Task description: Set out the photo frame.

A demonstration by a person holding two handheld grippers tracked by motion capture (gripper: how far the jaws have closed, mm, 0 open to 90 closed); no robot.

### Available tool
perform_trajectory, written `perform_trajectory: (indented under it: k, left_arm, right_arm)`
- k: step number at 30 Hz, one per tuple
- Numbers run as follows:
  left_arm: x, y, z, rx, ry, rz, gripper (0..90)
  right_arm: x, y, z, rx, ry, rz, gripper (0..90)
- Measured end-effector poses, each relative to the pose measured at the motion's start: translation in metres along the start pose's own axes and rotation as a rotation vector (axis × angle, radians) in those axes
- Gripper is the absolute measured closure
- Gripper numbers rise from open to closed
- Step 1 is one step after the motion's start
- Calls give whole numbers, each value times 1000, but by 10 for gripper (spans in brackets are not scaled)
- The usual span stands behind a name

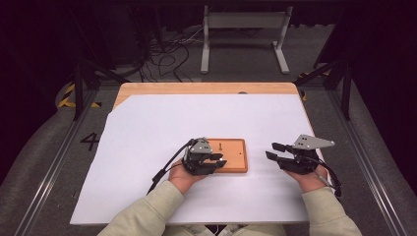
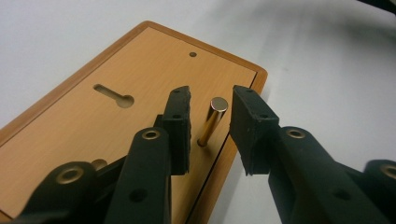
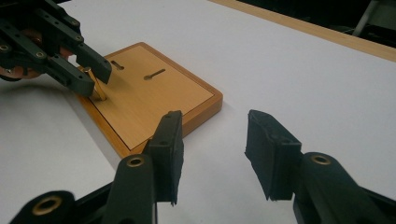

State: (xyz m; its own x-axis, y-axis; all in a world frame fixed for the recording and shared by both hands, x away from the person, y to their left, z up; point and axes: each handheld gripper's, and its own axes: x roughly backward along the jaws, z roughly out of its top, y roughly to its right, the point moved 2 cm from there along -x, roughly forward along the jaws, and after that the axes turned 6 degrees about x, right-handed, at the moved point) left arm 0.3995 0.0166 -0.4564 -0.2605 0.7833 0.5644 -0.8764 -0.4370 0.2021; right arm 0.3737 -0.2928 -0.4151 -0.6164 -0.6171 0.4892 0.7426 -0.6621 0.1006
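Glossy brass-look metal pin (image 2: 212,120), smooth wood board (image 2: 112,121), matt white sheet (image 1: 147,128).

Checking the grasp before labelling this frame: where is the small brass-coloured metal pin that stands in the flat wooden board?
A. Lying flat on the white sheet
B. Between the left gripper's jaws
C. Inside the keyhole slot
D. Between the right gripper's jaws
B: the left gripper view shows the brass-coloured metal pin standing in the wooden board between the left gripper jaws, gaps showing on both sides.
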Motion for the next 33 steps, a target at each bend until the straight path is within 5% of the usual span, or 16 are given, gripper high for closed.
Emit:
perform_trajectory:
  k: [8, 17, 33]
  left_arm:
    - [-7, -1, -4, -18, -34, 17, 823]
    - [-7, 0, -4, -36, -37, 26, 840]
    - [-8, 9, -8, -201, -25, 111, 844]
  right_arm:
    - [1, -1, -1, -3, 0, 2, 561]
    - [0, -1, -1, -2, -3, 6, 558]
    - [-2, -2, 0, -3, -2, 15, 557]
